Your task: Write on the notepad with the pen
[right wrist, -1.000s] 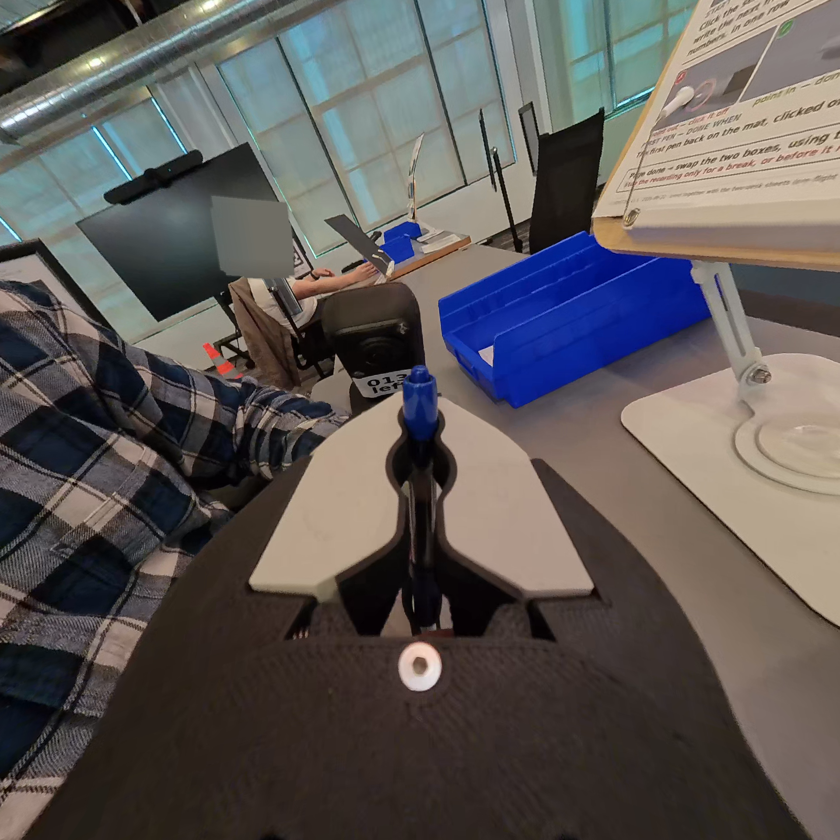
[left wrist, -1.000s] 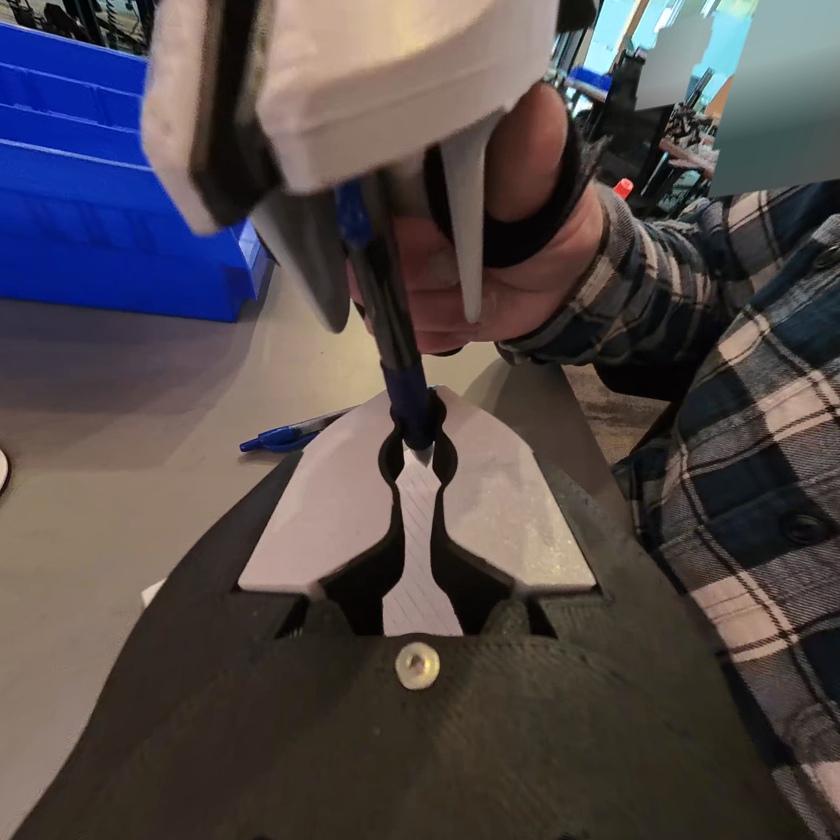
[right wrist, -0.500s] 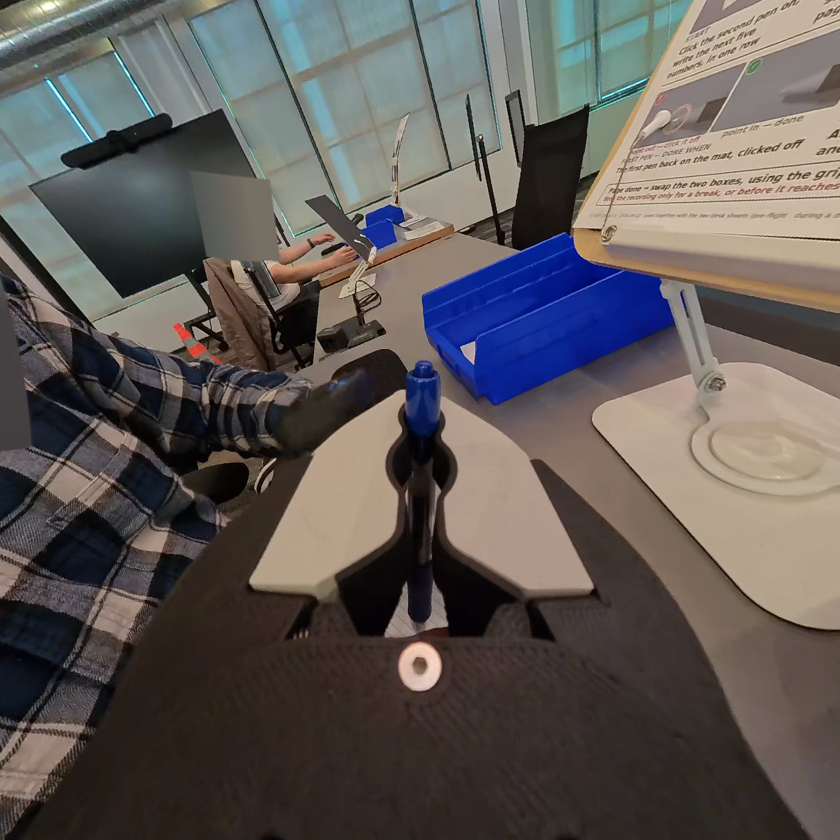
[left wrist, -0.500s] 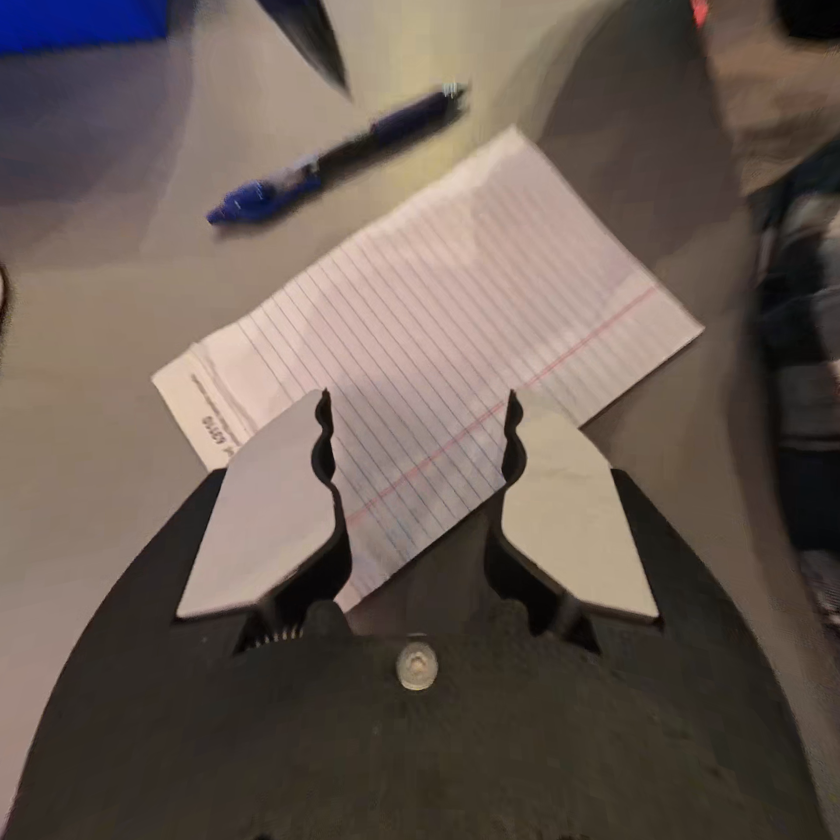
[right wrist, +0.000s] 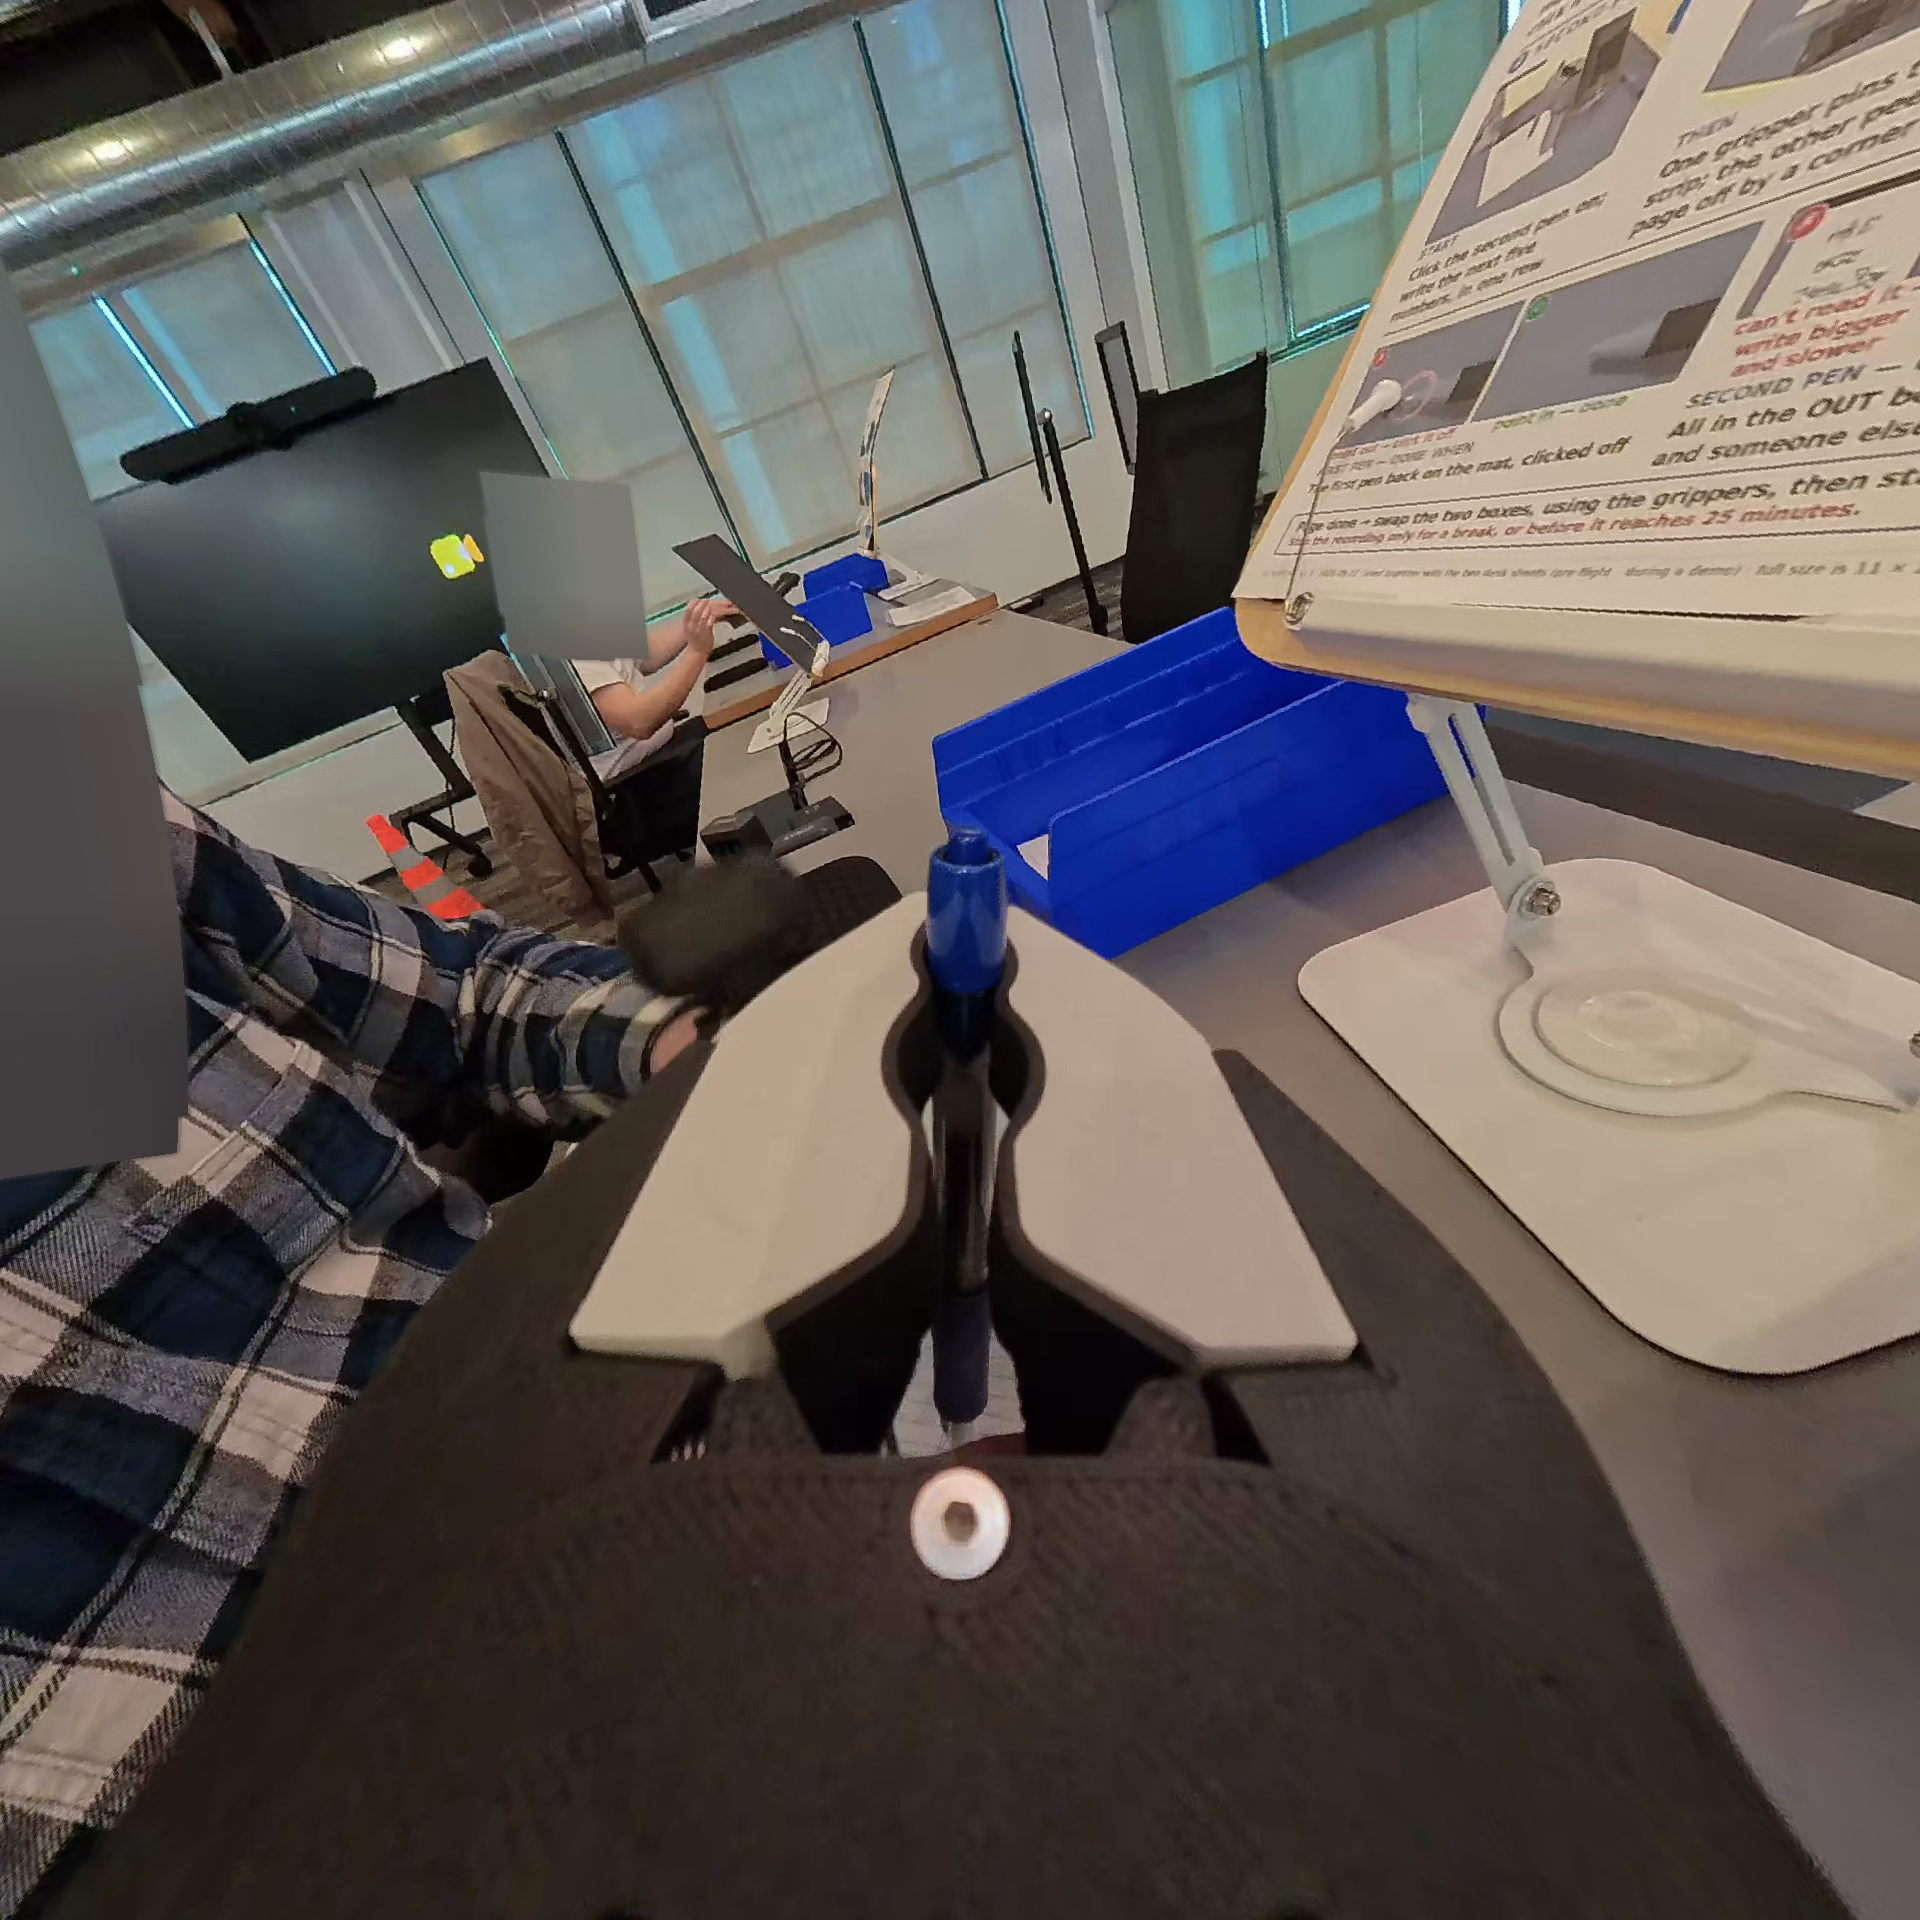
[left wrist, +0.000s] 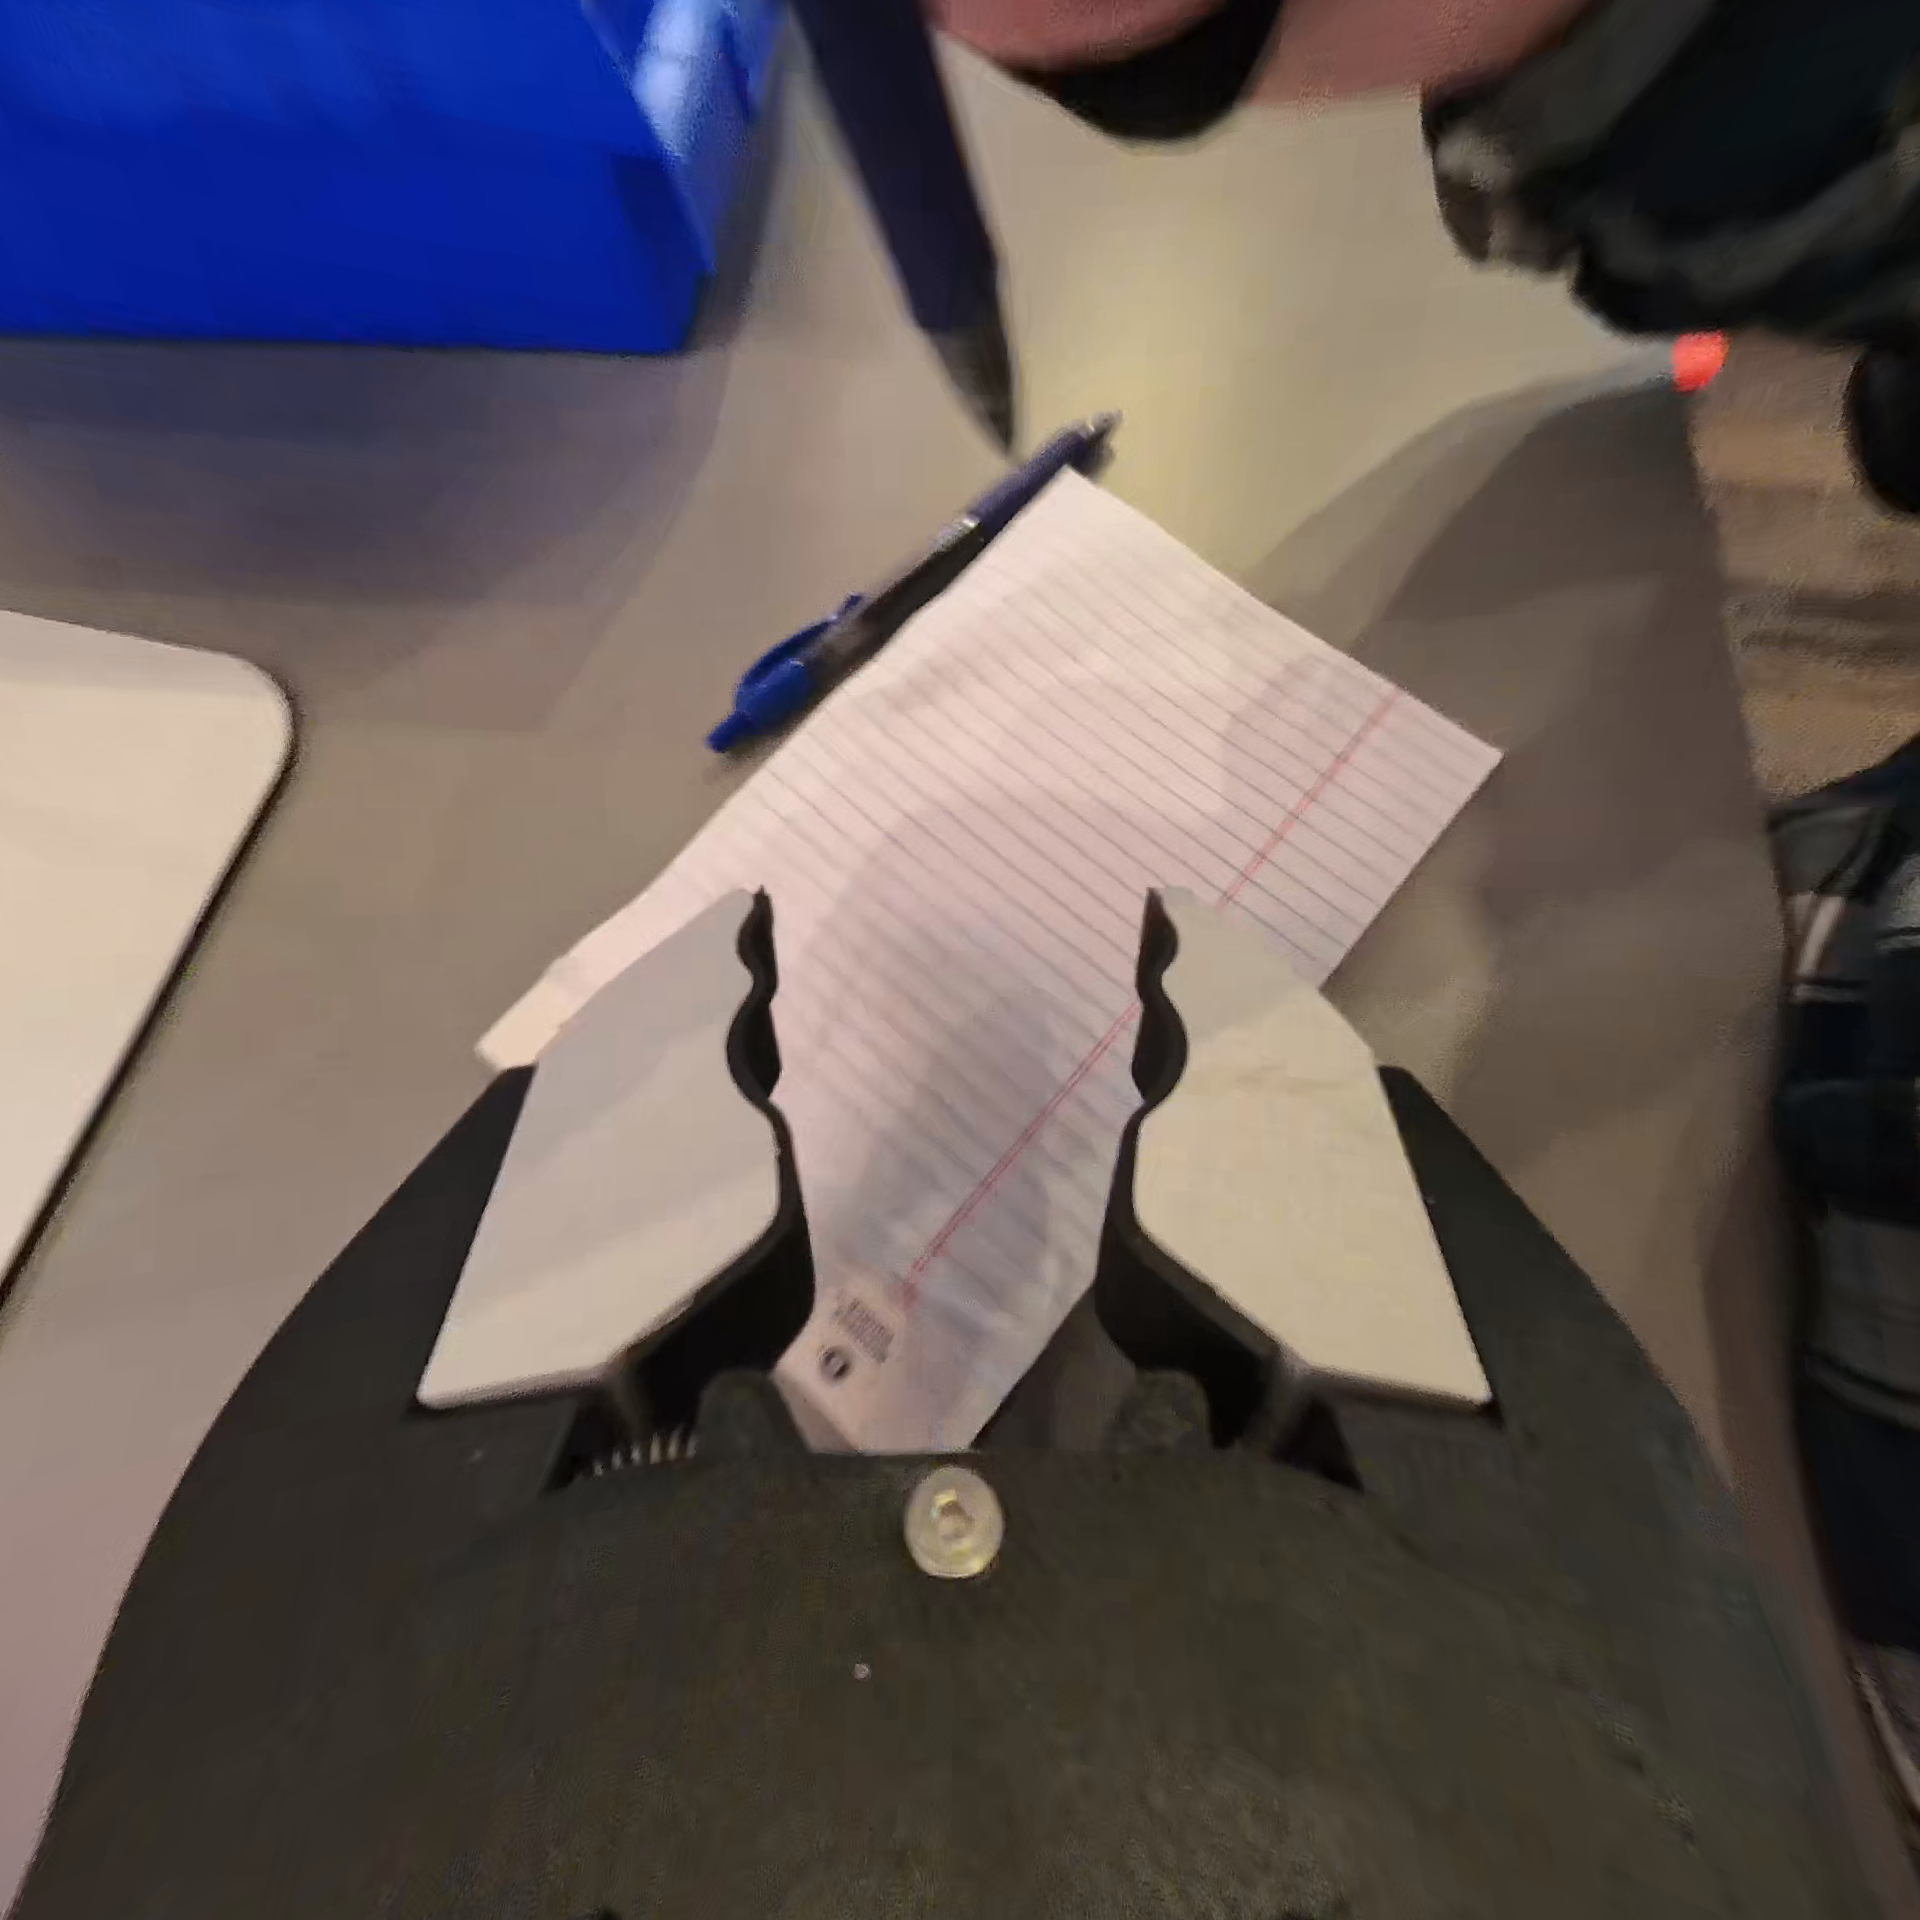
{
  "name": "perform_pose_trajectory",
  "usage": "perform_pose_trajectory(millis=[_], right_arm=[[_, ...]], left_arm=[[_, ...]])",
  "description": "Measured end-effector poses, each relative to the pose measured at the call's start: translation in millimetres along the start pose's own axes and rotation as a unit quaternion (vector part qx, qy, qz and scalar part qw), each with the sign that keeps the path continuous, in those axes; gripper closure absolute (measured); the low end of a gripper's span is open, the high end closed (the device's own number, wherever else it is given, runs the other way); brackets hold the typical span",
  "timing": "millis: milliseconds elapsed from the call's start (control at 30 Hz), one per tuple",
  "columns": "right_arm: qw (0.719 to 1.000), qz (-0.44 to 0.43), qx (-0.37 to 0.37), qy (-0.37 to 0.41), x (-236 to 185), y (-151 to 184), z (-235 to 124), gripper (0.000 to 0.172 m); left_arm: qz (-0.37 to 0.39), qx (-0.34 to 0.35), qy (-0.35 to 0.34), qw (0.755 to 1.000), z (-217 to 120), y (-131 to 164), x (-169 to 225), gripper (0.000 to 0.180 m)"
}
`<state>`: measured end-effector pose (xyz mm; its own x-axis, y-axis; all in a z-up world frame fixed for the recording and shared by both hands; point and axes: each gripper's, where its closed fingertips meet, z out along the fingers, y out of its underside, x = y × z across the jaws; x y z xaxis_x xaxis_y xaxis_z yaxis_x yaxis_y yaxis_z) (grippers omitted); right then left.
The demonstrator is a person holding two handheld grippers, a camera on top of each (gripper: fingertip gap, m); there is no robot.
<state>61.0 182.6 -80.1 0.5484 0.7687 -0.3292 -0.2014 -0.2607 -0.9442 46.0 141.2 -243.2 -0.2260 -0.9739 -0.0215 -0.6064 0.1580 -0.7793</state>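
Observation:
In the left wrist view my left gripper is open and empty, just above the near part of the white lined notepad, which lies askew on the grey table. My right gripper is shut on a blue pen that stands upright between its pads, blue end up. In the left wrist view that pen's lower end hangs point down just beyond the notepad's far corner. A second blue pen lies on the table along the notepad's far left edge.
A blue bin sits at the far left, and also shows in the right wrist view. A white stand base carries a tilted instruction board; its corner shows on the left. A plaid sleeve is on the left.
My left gripper was shut around the tip of the pen held by my right gripper; it opened, let go and drew back over the notepad. My right gripper kept its hold on the pen.

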Motion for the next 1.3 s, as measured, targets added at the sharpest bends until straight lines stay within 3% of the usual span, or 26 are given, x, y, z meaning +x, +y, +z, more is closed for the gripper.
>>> perform_pose_trajectory(millis=[133,233,367,433,567,733,833,1000,1067,1133,1300], right_arm=[[1.000,0.022,0.018,-0.013,4,2,0,0.167],[0.999,0.031,0.020,-0.033,0,4,9,0.167],[0.998,0.033,0.007,-0.055,-6,12,24,0.167],[0.998,0.032,0.007,-0.062,-10,12,28,0.167],[0.998,0.027,0.012,-0.052,-5,11,30,0.167],[0.998,0.028,0.011,-0.062,-7,10,33,0.162],[0.998,0.021,-0.026,-0.058,-5,17,36,0.165],[0.997,0.026,-0.020,-0.063,-5,15,36,0.165],[0.998,0.025,0.005,-0.062,-5,6,34,0.166],[0.998,0.015,0.022,-0.063,-5,-2,31,0.166],[0.996,-0.010,0.041,-0.077,-8,-2,36,0.166]], left_arm=[[-0.052,0.066,0.033,0.996,-27,-14,-15,0.128],[-0.067,0.122,0.080,0.987,-25,-39,-1,0.130],[-0.078,0.176,0.130,0.973,-18,-65,14,0.151],[-0.089,0.193,0.140,0.967,-16,-70,13,0.168],[-0.119,0.208,0.138,0.961,-15,-69,6,0.169],[-0.119,0.186,0.156,0.963,-12,-62,9,0.169],[-0.120,0.175,0.164,0.963,-9,-57,11,0.169],[-0.118,0.188,0.171,0.960,-12,-60,11,0.169],[-0.123,0.181,0.182,0.959,-21,-59,9,0.147],[-0.108,0.164,0.173,0.965,-34,-48,0,0.144],[-0.059,0.068,0.044,0.995,-50,4,-53,0.162]])
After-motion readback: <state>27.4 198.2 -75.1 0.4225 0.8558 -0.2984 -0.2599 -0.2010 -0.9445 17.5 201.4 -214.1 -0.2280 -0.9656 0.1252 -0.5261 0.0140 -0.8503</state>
